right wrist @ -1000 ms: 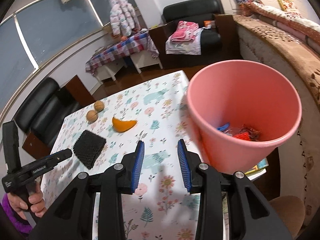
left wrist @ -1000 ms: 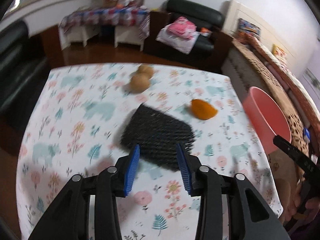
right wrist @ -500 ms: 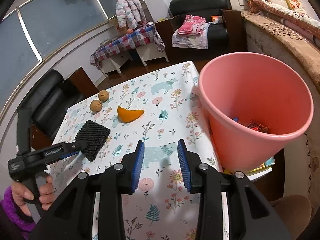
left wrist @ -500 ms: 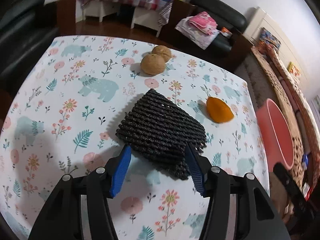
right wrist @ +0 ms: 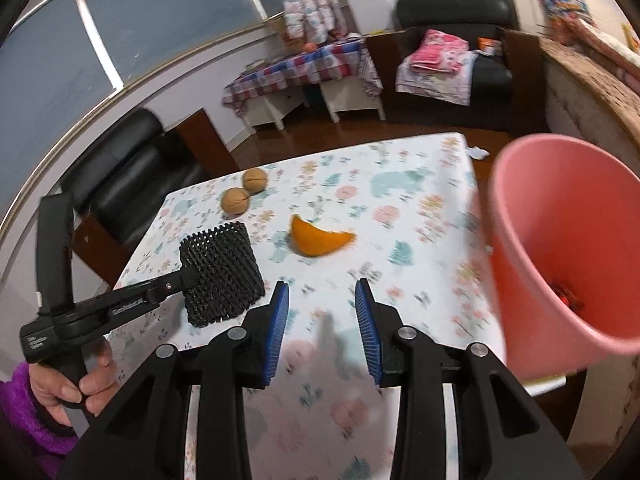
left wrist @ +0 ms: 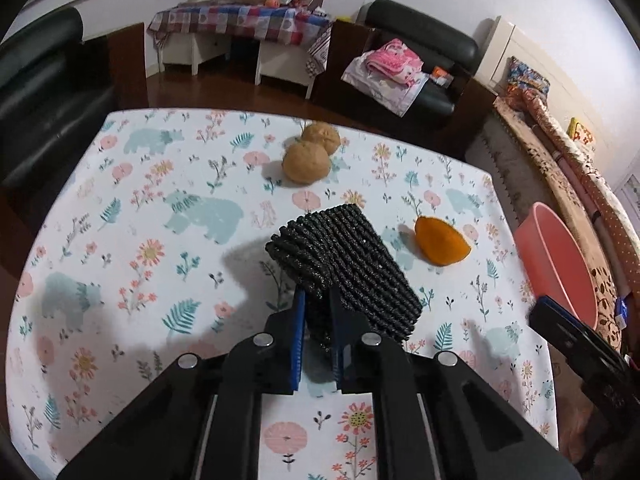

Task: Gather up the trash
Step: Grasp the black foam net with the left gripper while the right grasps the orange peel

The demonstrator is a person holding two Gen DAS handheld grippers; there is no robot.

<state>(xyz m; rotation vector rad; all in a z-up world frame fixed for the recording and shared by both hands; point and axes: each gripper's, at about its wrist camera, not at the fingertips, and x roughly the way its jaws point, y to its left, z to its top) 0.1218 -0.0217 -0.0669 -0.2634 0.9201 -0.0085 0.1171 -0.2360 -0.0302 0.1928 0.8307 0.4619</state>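
Two grippers up: my left gripper (left wrist: 318,316) has just been closing and now pinches the near edge of the black foam net (left wrist: 344,268) on the table (left wrist: 120,240). My right gripper (right wrist: 322,320) hangs open, empty. I lift slowly, net dangling, toward the pink bin (right wrist: 560,248) at the table's right edge.

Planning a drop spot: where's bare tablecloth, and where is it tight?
Bare: the wide stretch left of the black foam net and walnuts, plus the near edge under the right gripper. Tight: between net, orange peel and pink bin.
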